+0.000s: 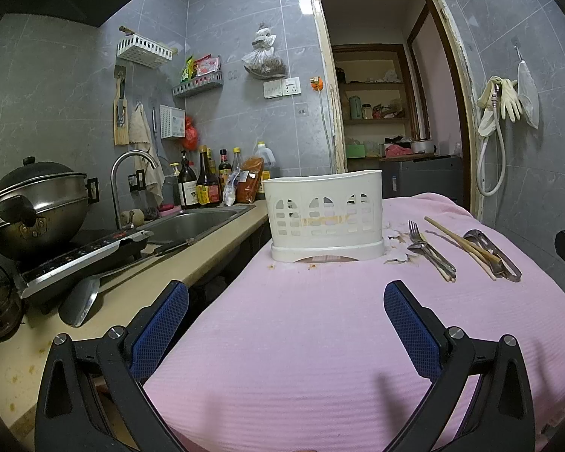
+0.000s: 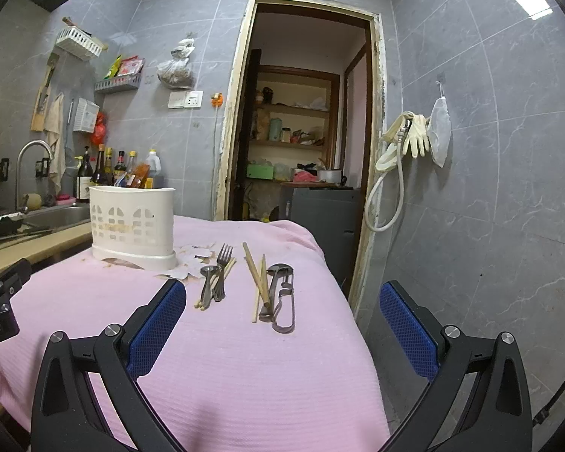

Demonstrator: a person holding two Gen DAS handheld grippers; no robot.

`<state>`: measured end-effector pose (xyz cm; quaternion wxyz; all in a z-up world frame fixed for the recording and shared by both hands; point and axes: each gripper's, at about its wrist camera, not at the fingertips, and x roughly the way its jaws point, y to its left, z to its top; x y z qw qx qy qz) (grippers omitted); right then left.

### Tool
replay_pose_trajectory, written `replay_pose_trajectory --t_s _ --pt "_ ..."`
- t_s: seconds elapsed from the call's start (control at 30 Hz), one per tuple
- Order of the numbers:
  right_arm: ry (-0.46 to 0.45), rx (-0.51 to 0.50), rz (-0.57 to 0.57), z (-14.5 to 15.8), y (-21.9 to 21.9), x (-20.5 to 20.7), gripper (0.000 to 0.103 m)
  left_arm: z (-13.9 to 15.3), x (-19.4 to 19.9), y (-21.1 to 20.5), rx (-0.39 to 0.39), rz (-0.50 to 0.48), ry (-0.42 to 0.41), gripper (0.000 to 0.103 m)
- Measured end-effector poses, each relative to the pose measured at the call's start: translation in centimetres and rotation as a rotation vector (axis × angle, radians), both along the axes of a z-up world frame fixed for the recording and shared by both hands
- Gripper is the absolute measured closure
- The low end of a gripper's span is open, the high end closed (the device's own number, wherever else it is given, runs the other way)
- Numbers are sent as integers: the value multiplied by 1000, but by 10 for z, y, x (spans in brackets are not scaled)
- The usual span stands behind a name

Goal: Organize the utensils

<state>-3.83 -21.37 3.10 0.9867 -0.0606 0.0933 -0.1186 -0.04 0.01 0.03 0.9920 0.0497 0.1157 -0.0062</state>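
Observation:
A white slotted utensil holder (image 1: 324, 214) (image 2: 132, 222) stands on the pink cloth (image 1: 301, 339) (image 2: 226, 358), with nothing sticking out of its top. Right of it lie a fork (image 1: 418, 239) (image 2: 222, 269) beside a spoon (image 2: 207, 282), wooden chopsticks (image 1: 459, 245) (image 2: 254, 275) and metal tongs (image 1: 497, 256) (image 2: 282, 297). My left gripper (image 1: 286, 327) hangs open in front of the holder, well short of it. My right gripper (image 2: 282, 327) is open too, low over the cloth just short of the chopsticks and tongs. Nothing is between either pair of pads.
Left of the cloth runs a beige counter (image 1: 177, 267) with a sink (image 1: 196, 222), a tap, sauce bottles (image 1: 207, 180), a steamer pot (image 1: 37, 203) on an induction hob and a metal spatula (image 1: 83, 297). A doorway (image 2: 301, 132) opens behind. The cloth drops off at its right edge.

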Motion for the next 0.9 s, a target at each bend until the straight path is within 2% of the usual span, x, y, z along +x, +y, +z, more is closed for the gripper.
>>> replay_pose_trajectory --t_s 0.9 --pt "6 -1 2 0 2 1 0 -11 3 6 -4 2 11 1"
